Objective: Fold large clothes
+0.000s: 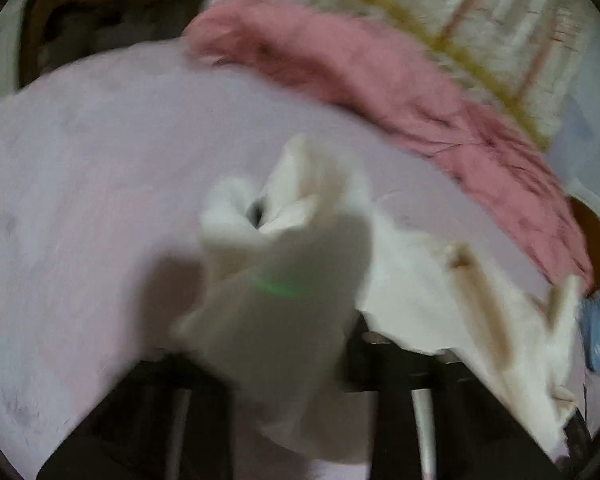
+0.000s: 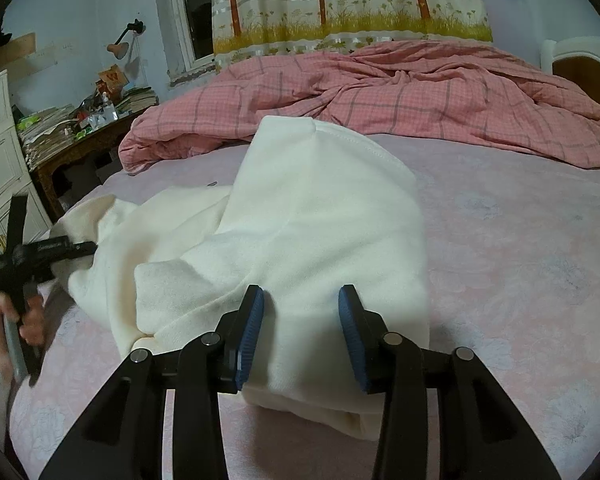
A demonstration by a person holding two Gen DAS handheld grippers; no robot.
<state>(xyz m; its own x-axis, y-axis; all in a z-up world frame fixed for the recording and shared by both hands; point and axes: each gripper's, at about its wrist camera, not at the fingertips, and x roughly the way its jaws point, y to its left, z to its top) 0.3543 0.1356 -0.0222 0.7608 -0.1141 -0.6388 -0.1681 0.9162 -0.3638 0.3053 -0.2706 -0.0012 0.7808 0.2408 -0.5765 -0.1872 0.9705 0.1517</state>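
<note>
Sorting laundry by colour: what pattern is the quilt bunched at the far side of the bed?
Pink with a grey check, clearest in the right wrist view: quilt.

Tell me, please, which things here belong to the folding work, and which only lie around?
For the job:
white garment
left gripper, gripping the garment's left end
right gripper, open over the near edge

Lying about:
pink checked quilt
curtain
cluttered side table
desk lamp
</note>
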